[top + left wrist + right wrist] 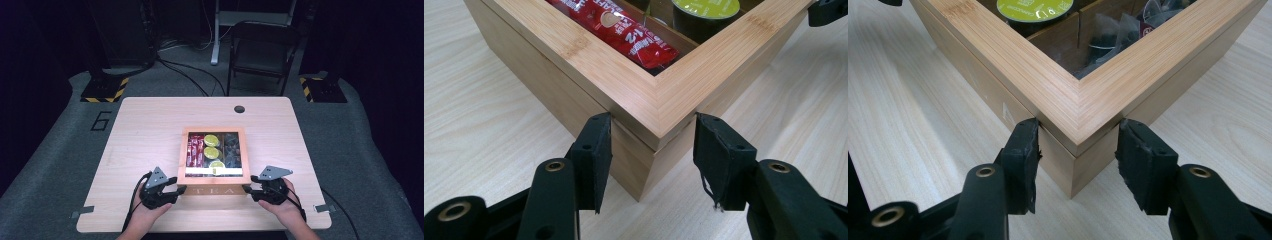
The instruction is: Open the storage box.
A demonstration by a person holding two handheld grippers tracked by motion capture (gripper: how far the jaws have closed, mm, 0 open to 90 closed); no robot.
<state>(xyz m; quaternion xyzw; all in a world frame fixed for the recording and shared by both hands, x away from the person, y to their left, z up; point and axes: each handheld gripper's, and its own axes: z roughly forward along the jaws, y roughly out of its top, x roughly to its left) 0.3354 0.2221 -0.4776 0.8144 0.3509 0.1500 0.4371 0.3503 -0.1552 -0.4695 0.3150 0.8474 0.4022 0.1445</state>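
We've got the square bamboo tea box w/ glass lid (214, 189) at centre-bottom of the high view. Left gripper (653, 145) straddles its near-left corner, right gripper (1079, 142) the near-right; pads touch the lid seam (grip looks light), so lift goes straight up.

The box (214, 190) is light brown wood with fine stripes, and pale letters on its front. Inside lie red packets (194, 151) with white writing, round lids (211, 140) in yellow-green, and dark bags (231, 149). The desk (145, 135) is pale wood with wavy grain. Both grippers, left (179, 187) and right (248, 186), are black with grey plates on top. The floor (50, 165) is grey.
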